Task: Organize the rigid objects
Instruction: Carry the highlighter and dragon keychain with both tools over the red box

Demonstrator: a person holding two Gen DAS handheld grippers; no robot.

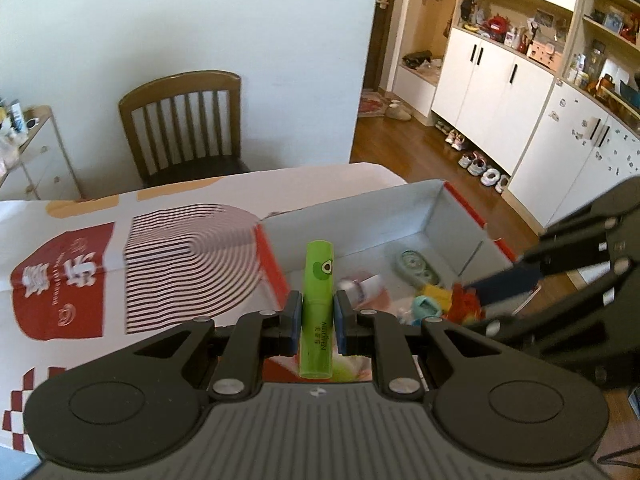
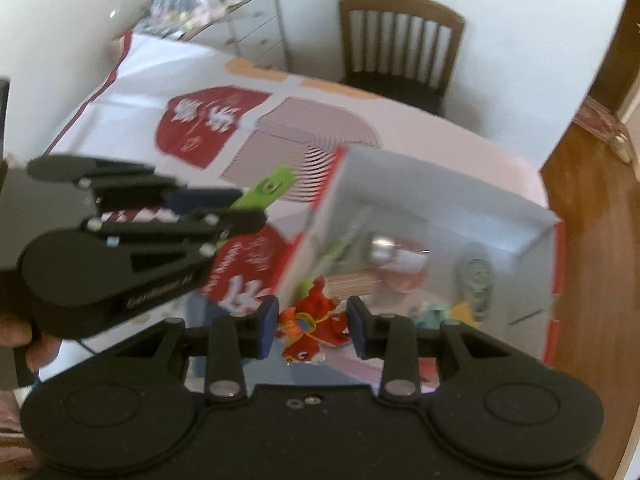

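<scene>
Left tool [image 1: 317,316] clamped on green avocado-print tube [image 1: 318,304]; right tool [image 2: 313,326] apart

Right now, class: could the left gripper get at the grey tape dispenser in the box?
Probably not yet: the left gripper is shut on the green tube, so it must drop that first. The dispenser lies uncovered in the open box.

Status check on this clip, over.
Left gripper shut on green tube. Right gripper around red toy, contact unclear. Both at the box. Nothing blocking.
</scene>
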